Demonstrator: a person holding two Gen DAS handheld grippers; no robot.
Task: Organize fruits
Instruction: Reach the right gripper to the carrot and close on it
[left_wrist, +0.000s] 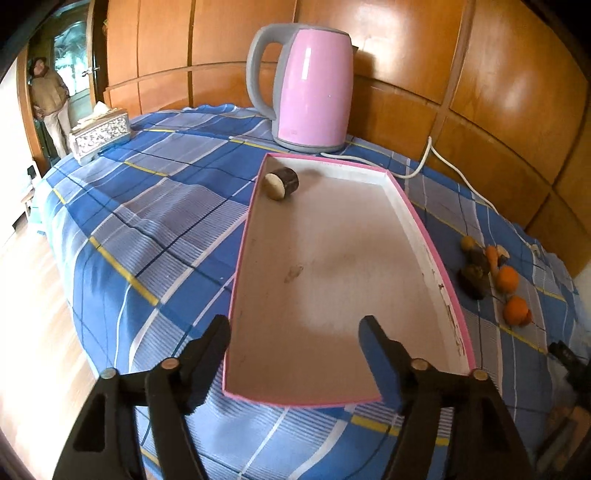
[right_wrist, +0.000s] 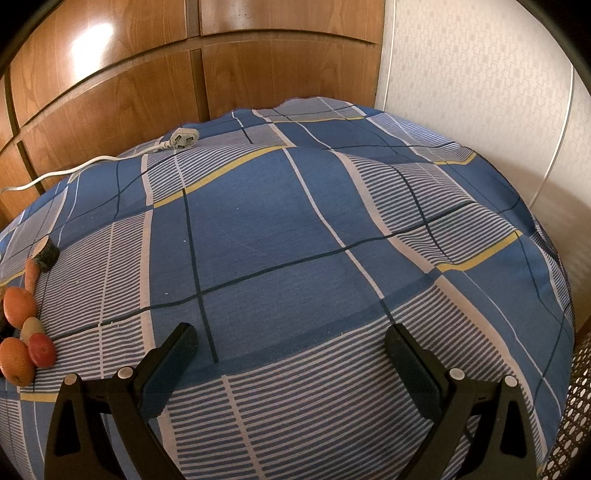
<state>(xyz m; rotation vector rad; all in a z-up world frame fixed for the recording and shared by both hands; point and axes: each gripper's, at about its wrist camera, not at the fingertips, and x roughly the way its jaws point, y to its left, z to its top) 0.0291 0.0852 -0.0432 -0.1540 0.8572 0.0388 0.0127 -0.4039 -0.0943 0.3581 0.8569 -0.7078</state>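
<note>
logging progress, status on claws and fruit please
Left claw open over pink tray, right claw open, both empty. One dark-skinned piece in tray; oranges still on cloth. Nothing blocking.

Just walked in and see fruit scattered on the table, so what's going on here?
A person holds two grippers, both open and empty. The left gripper hovers over the pink tray, which holds one dark cut piece. The oranges and other fruit lie on the tablecloth. The right gripper faces bare cloth.

Glossy wooden wall panels (left_wrist: 406, 55), patterned wallpaper (right_wrist: 480, 92)
</note>
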